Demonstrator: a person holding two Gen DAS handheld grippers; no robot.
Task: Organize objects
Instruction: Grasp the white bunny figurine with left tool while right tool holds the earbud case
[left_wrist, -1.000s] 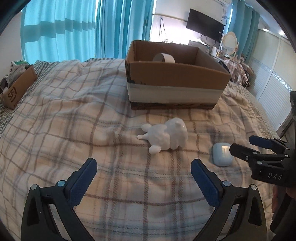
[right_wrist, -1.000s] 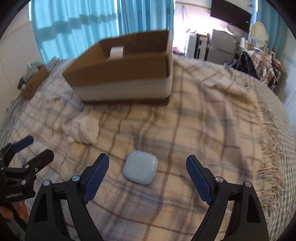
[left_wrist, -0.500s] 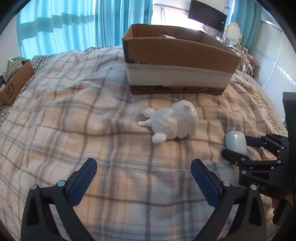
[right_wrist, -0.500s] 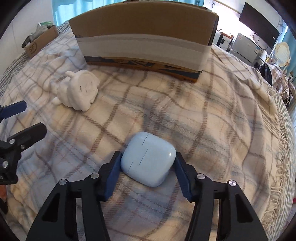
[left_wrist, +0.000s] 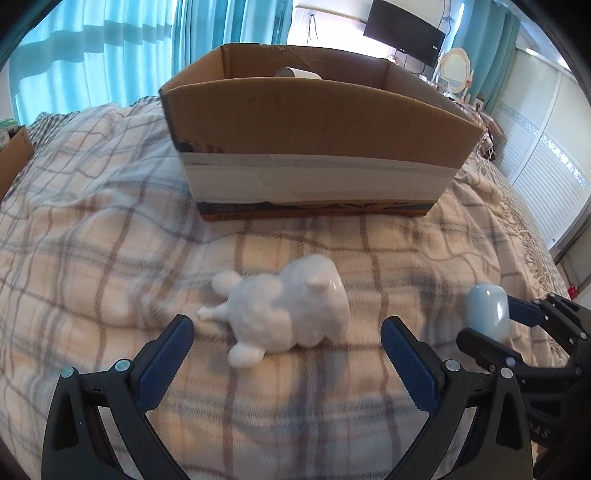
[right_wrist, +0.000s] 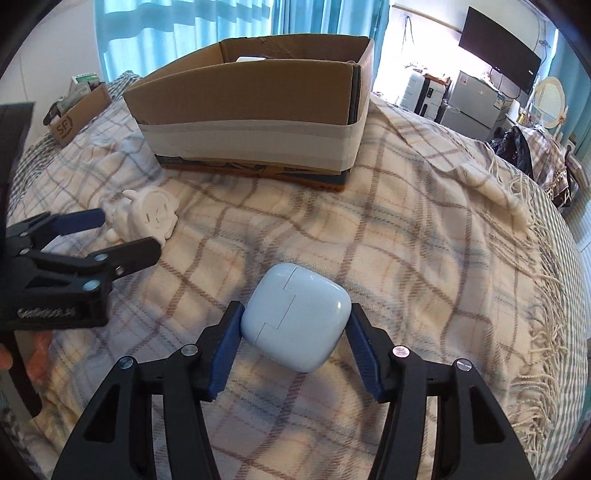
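Note:
My right gripper (right_wrist: 295, 336) is shut on a pale blue earbud case (right_wrist: 295, 315) and holds it just above the plaid blanket; the case also shows in the left wrist view (left_wrist: 487, 309). My left gripper (left_wrist: 286, 354) is open, its fingers on either side of a white animal figurine (left_wrist: 291, 314) that lies on its side on the blanket. The figurine shows in the right wrist view (right_wrist: 147, 218) too. An open cardboard box (left_wrist: 317, 122) stands behind both, with a white roll (left_wrist: 299, 73) inside.
A plaid blanket (right_wrist: 424, 221) covers the bed, with a fringed edge at the right. A small cardboard box (right_wrist: 79, 110) with items sits at the far left. Blue curtains, a TV and furniture stand behind the bed.
My right gripper closed on the earbud case and lifted it slightly. My left gripper moved forward and now straddles the figurine, closer to the box.

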